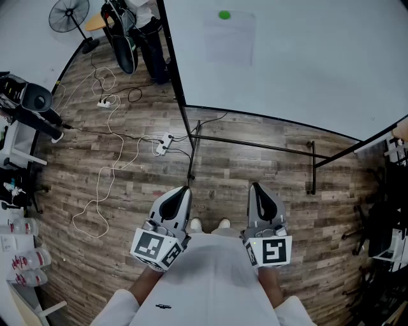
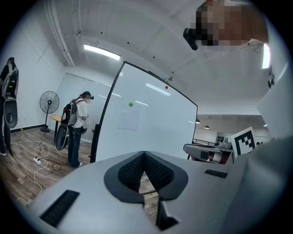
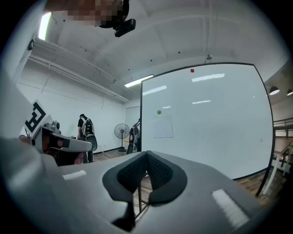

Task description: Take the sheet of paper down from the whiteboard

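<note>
A white sheet of paper (image 1: 229,39) hangs on the whiteboard (image 1: 306,57), pinned at its top by a green magnet (image 1: 224,14). The same sheet of paper (image 2: 128,119) shows far ahead in the left gripper view, and as a pale sheet of paper (image 3: 163,127) in the right gripper view. My left gripper (image 1: 185,189) and right gripper (image 1: 254,186) are held low in front of my body, well short of the board. Both are shut with nothing between the jaws.
The whiteboard stands on a black frame (image 1: 255,145) on the wooden floor. White cables and power strips (image 1: 162,144) lie on the floor at left. A fan (image 1: 69,15) and another person (image 2: 76,128) stand beyond the board's left edge. Equipment (image 1: 29,102) lines the left wall.
</note>
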`<state>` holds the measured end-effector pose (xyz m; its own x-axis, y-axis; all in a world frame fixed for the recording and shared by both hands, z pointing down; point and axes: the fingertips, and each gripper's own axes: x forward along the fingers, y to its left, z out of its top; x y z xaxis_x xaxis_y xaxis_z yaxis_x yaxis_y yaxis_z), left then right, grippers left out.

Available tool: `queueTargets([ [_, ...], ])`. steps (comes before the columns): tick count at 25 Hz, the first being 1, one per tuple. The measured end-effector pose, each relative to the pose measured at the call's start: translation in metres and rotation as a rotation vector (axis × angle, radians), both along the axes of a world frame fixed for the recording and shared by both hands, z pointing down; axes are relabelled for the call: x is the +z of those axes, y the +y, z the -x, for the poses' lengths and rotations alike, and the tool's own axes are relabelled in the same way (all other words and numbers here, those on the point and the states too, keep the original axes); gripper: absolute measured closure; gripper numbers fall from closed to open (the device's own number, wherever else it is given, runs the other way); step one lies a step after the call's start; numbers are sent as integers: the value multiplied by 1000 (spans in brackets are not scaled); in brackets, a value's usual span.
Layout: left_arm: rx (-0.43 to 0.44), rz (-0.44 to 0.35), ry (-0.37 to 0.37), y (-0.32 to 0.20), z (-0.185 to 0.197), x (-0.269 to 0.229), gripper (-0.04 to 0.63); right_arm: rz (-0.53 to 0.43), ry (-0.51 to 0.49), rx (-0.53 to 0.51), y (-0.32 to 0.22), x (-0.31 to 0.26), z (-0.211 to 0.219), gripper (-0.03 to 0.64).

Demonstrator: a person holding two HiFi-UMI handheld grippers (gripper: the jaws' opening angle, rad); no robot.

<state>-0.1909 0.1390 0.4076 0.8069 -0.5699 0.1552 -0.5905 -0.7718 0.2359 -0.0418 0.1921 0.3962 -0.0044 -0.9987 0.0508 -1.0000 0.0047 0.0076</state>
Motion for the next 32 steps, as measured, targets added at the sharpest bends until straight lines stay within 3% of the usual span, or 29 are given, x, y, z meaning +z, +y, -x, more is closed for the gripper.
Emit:
queueTargets([
  [17, -13, -3, -30, 14, -18, 7, 588, -20, -43, -28, 9, 5, -14, 607],
  [32, -64, -36, -37, 20, -57, 3, 588, -59, -45, -48, 19, 6, -59, 606],
])
